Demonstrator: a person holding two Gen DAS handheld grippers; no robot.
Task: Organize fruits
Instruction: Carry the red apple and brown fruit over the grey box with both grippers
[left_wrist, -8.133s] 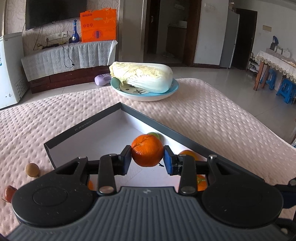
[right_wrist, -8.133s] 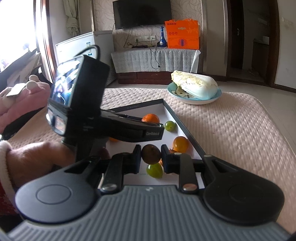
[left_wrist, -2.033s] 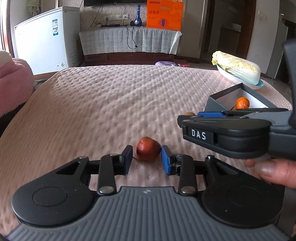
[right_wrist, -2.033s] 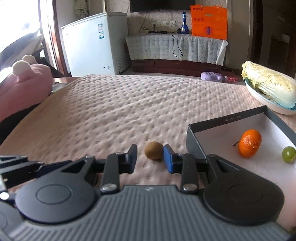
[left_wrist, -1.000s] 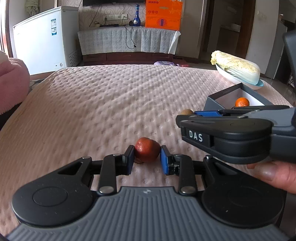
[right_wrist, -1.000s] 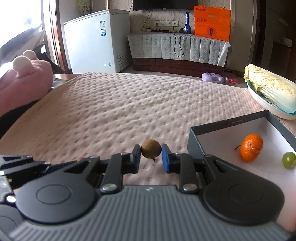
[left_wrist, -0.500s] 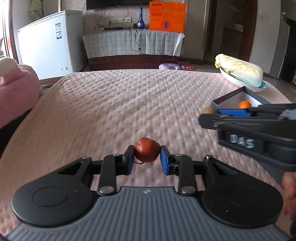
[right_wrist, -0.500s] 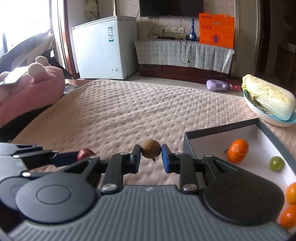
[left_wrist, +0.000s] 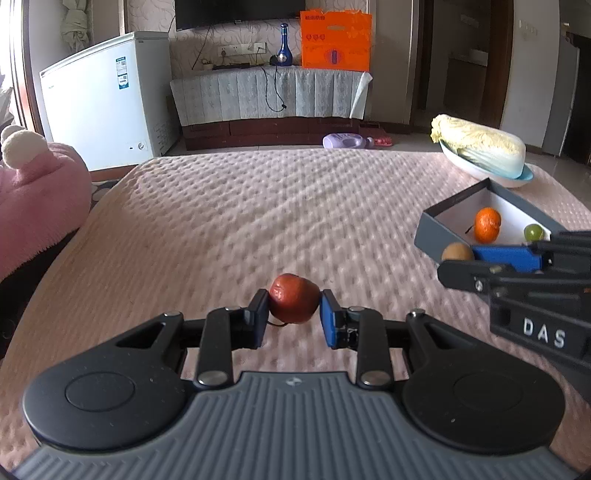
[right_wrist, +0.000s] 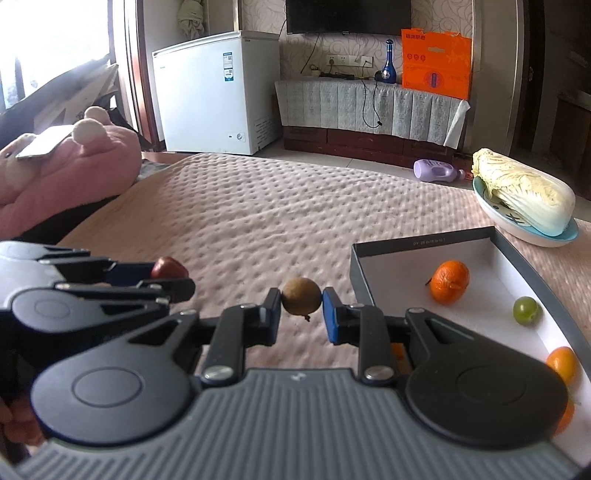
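Note:
My left gripper (left_wrist: 294, 312) is shut on a small red fruit (left_wrist: 294, 302), held just above the pink quilted cover (left_wrist: 258, 206). The same red fruit (right_wrist: 168, 268) shows in the right wrist view at the tip of the left gripper (right_wrist: 173, 277). My right gripper (right_wrist: 301, 308) is shut on a round brown fruit (right_wrist: 301, 301), lifted off the cover beside the box's near left corner. That brown fruit (left_wrist: 457, 252) also appears at the right gripper's tip (left_wrist: 461, 258) in the left wrist view. The grey box (right_wrist: 417, 243) holds a tangerine (right_wrist: 450, 281), a green grape (right_wrist: 525, 311) and small orange fruits (right_wrist: 561, 363).
A blue plate (right_wrist: 524, 230) with a napa cabbage (right_wrist: 524, 190) sits beyond the box at the right. A pink plush toy (right_wrist: 70, 173) lies at the cover's left edge. A white chest freezer (right_wrist: 214, 92) and a low cabinet stand behind.
Both grippers have closed on their fruits and lifted them off the cover. The right gripper has moved up and toward the box, so more of the box's inside shows.

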